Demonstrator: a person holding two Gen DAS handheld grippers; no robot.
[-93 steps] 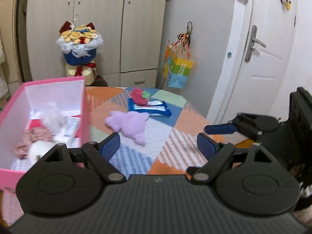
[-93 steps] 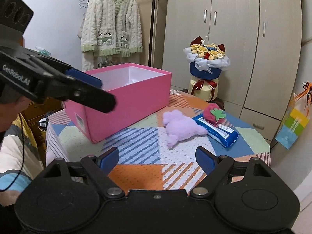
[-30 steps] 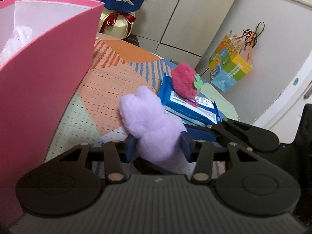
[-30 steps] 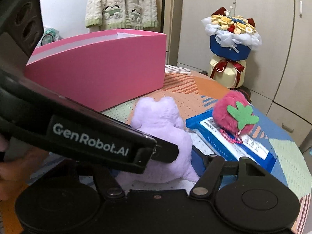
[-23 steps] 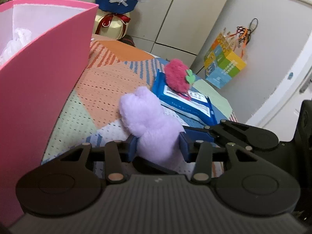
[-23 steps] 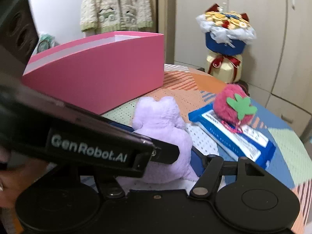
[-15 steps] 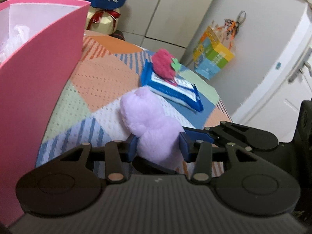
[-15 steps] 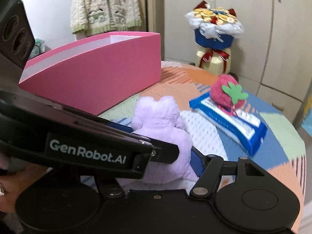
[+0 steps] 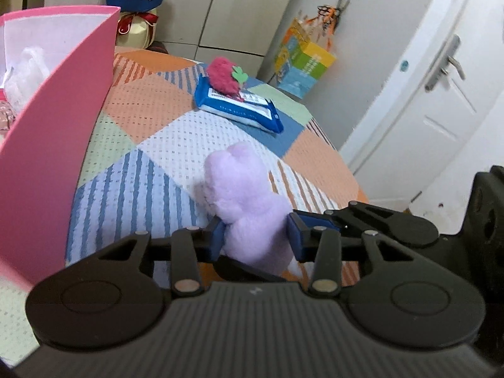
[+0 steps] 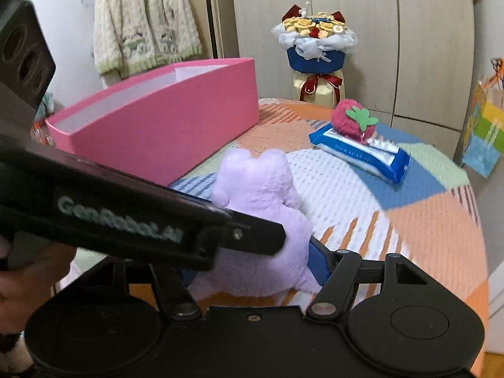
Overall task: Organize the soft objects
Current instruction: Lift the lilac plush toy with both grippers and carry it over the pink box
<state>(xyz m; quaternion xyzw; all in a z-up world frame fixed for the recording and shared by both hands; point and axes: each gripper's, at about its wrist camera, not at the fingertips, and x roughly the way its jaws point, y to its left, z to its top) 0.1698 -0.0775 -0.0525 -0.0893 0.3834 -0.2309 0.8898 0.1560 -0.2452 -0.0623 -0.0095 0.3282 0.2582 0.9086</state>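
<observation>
A purple plush toy (image 9: pixel 249 201) is held just above the patchwork tablecloth by both grippers. My left gripper (image 9: pixel 255 236) has its blue pads pressed into the toy's lower body, and its jaws are still closing. In the right wrist view the right gripper (image 10: pixel 252 271) grips the same toy (image 10: pixel 261 195); its right pad touches the plush, while its left pad is hidden behind the left gripper's finger (image 10: pixel 245 233). The open pink box (image 9: pixel 56 132) stands to the left with soft items inside. A pink strawberry plush (image 9: pixel 222 75) lies on a blue wipes pack (image 9: pixel 239 107) farther back.
The table's rounded edge (image 10: pixel 478 220) falls away on the right. A flower bouquet (image 10: pixel 316 41) stands behind the table by the wardrobe. A colourful paper bag (image 9: pixel 304 63) hangs on the wall, and a white door (image 9: pixel 441 100) is to the right. A hand (image 10: pixel 28 283) holds the left gripper.
Both grippers have carried the purple plush back from the wipes pack and away from the pink box. The left jaws have squeezed a little tighter on it.
</observation>
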